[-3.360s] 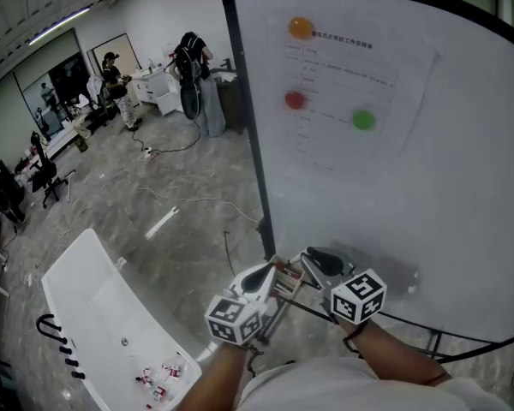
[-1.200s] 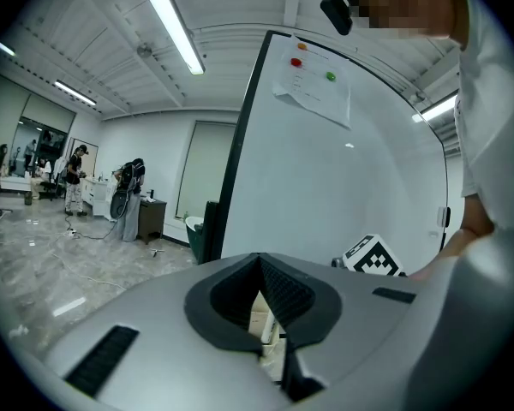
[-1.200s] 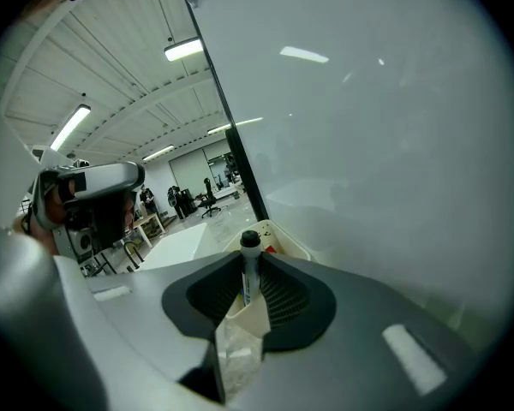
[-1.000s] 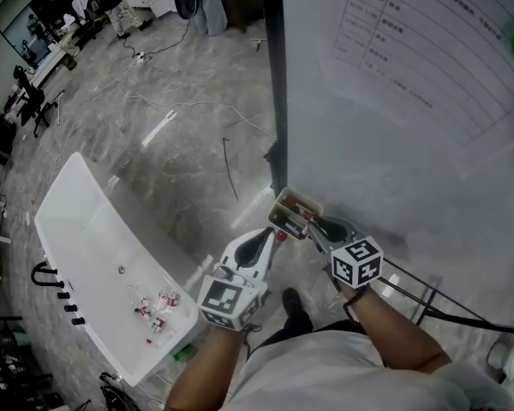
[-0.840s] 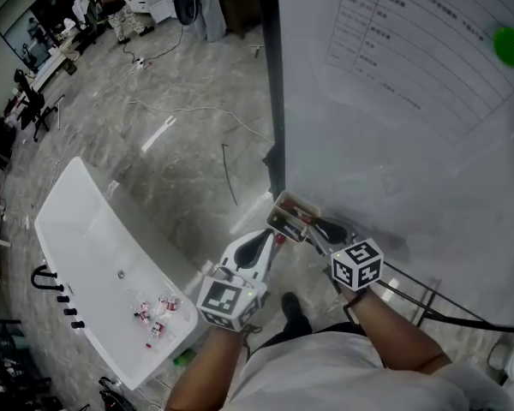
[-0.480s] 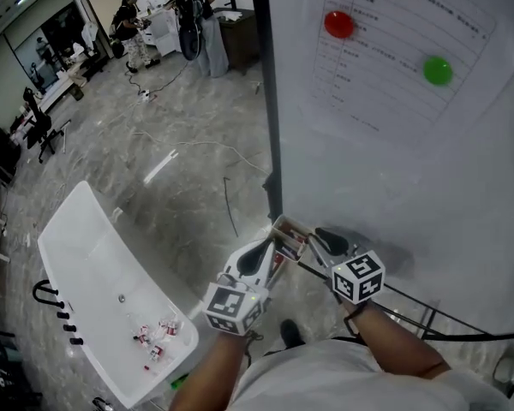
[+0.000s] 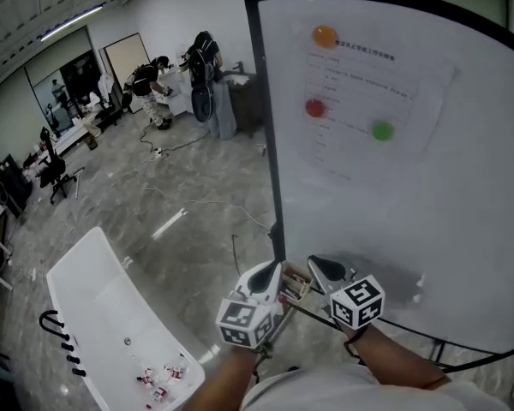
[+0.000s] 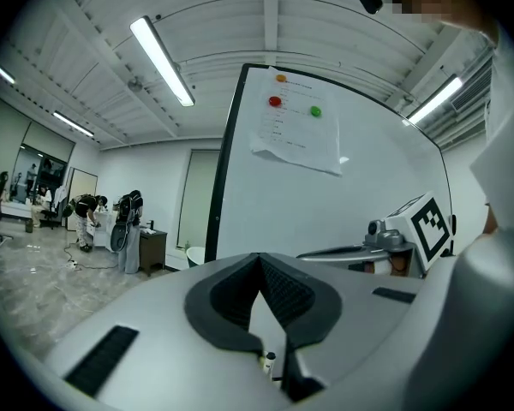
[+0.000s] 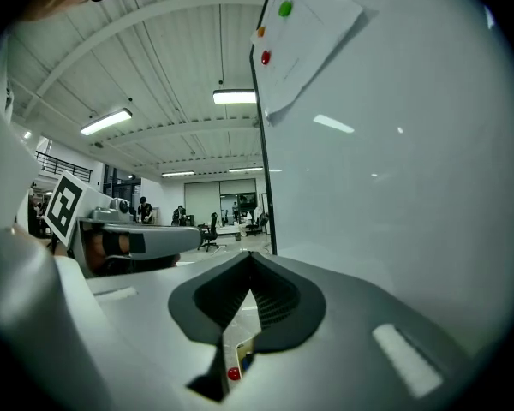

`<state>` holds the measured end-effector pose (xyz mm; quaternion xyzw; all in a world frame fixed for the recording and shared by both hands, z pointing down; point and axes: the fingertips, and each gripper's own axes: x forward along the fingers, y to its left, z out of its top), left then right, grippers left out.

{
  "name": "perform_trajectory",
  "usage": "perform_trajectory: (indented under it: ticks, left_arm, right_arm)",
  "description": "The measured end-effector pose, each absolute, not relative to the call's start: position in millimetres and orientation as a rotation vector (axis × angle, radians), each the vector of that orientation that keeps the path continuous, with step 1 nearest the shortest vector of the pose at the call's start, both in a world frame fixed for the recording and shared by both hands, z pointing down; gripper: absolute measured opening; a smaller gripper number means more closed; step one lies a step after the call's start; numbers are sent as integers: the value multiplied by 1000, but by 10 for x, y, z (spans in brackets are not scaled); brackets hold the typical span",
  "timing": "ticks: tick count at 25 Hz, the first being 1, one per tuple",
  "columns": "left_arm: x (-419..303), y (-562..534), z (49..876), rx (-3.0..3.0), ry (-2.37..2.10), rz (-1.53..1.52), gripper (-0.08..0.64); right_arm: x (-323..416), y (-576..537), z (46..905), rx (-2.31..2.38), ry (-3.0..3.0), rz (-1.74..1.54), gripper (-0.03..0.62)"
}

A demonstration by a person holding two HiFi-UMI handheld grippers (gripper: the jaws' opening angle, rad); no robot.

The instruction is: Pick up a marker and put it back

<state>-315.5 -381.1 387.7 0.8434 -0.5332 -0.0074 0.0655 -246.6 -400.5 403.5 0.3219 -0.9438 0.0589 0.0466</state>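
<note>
Low at 6 o'clock in the head view, the left gripper (image 7: 271, 271) and the right gripper (image 7: 313, 264) sit side by side, both pointing up toward the bottom left corner of a whiteboard (image 7: 463, 195). Each gripper's own view shows its two fingers meeting at the tips, with only a narrow wedge of gap behind them and nothing clamped in it. So both are closed and empty. Between the two grippers, just beside their tips, is a small open box (image 7: 299, 275) at the board's lower edge. The markers (image 9: 233, 372) lie in it, and a red end and a blue one show through the wedge in the right gripper view. The whiteboard fills the picture from 12 round to 4 o'clock. A sheet of paper (image 7: 368, 101) hangs high on it, with an orange magnet (image 7: 325, 36) at the sheet's top. A red magnet (image 7: 314, 107) and a green magnet (image 7: 382, 130) sit lower on the sheet. At 8 o'clock a long white table (image 7: 94, 306) stands on the grey floor with a few small red and white bits near its close end. At 11 o'clock, well apart from all this, people (image 7: 150, 88) stand at a far bench.
</note>
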Motion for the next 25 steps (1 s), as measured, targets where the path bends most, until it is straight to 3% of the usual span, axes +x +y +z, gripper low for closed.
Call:
perform_trajectory:
  ticks: [25]
  left_arm:
    - [-3085, -3799, 3688, 2542, -1603, -28, 2]
  right_arm:
    - [-2611, -3868, 3747, 925, -2927, 153, 2]
